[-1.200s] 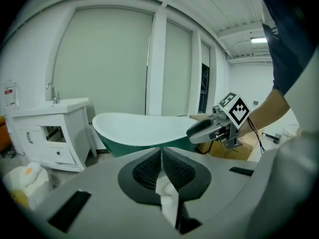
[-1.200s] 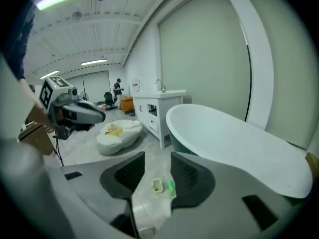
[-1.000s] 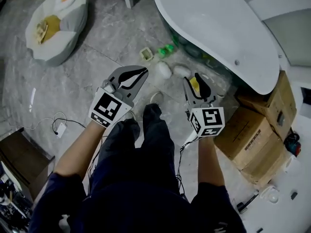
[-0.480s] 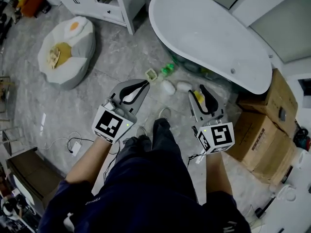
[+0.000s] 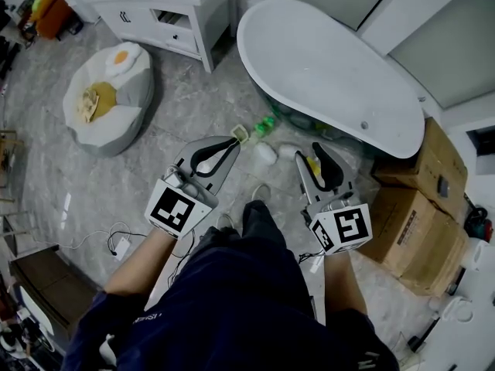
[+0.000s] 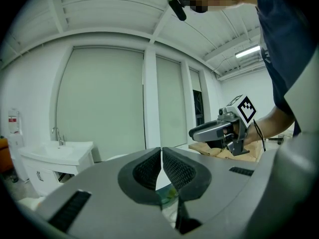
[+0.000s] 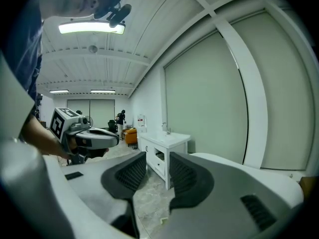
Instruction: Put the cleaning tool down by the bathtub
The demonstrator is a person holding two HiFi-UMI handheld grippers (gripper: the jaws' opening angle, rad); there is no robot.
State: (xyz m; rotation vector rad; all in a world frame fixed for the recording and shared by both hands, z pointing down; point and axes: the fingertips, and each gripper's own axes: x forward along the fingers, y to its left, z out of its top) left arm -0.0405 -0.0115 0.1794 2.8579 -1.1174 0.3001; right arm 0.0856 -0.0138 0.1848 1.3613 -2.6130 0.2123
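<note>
The left claw point(image 6: 162, 156) has its ribbed pads pressed tip to tip with nothing between them. A greenish patch shows in the gap lower down, too blurred to name. Beyond, on the right, a hand point(image 6: 254, 129) holds the right claw point(image 6: 193, 132), its jaws closing with nothing showing between them, above cardboard boxes point(image 6: 219, 151). A white sink cabinet point(image 6: 55, 156) with a tap point(image 6: 57, 133) stands at left, before tall pale window panels point(image 6: 99, 103).

Operator wears dark navy short sleeves point(image 5: 108, 319) and dark trousers point(image 5: 247, 284). Left gripper point(image 5: 233, 141) and right gripper point(image 5: 317, 150) have grey shells and black ribbed pads point(image 6: 149, 171). Each carries a white cube point(image 5: 176, 207) with black square markers at its 6 o'clock end. A thin black cable point(image 5: 304, 255) leaves the right cube at 7 o'clock (right jaws closing, only floor between them).
</note>
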